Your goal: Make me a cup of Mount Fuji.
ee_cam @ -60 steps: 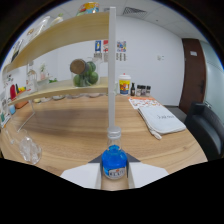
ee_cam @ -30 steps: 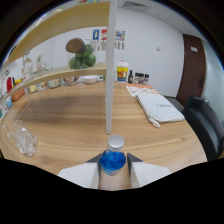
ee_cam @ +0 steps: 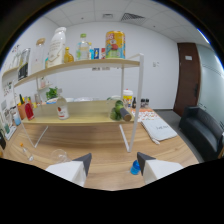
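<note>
My gripper is open, its two white fingers spread wide above the wooden table. A small bottle with a blue label stands on the table between the fingers, close beside the right fingertip and well apart from the left one. Its lower part is hidden. A clear glass cup stands on the table just beyond the left finger.
A two-level wooden shelf on a white frame crosses ahead, with bottles and cartons on top and jars, a green plant and a tipped bottle below. A white booklet lies to the right; a black sofa beyond.
The fingers were tight on the blue bottle; now they stand wide apart and the bottle is free. The gripper has drawn back and tilted up, bringing the top shelf into view.
</note>
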`<state>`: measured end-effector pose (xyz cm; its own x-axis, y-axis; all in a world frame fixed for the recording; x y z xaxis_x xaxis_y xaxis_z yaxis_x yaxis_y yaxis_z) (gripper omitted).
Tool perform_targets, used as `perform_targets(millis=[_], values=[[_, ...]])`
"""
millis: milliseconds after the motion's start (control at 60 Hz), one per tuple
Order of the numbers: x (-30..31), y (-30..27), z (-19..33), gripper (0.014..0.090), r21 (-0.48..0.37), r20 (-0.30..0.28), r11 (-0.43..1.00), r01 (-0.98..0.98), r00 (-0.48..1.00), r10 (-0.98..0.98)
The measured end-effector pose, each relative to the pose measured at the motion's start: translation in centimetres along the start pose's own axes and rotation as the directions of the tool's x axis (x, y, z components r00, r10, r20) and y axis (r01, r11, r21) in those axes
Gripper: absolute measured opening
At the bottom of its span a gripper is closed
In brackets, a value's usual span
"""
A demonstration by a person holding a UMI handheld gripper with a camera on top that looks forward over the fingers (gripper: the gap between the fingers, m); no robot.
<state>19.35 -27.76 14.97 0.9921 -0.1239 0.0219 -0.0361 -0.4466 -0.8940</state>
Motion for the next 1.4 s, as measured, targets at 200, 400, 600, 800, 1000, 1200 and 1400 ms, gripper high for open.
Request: perform_targets(millis=[200, 400, 600, 800, 1000, 1200, 1400], values=[[-9.2, 0.6, -2.2, 0.0843, 0.001, 0.078, 1.0, -0.019, 0.997, 0.019], [-15.4, 0.4, -2.6, 0.0842, 0.002, 0.098, 0.998, -0.057, 0.994, 0.056], [-19.7, -9.1, -5.5, 0.0847, 0.092, 0.106, 0.995, -0.048, 0.994, 0.038], [-22.9, -19.0, -8.0, 0.0836, 0.186, 0.111, 0.982, -0.017, 0.994, -0.004], [-25.2, -25.1, -7.2, 0.084, 0.25, 0.142, 0.967, -0.042, 0.99, 0.007], [-26.6, -28.1, -2.5, 0.0807, 0.277, 0.139, 0.96, -0.028, 0.99, -0.012], [-27.0, -29.1, 1.7, 0.0609, 0.272, 0.114, 0.962, -0.027, 0.993, -0.005]])
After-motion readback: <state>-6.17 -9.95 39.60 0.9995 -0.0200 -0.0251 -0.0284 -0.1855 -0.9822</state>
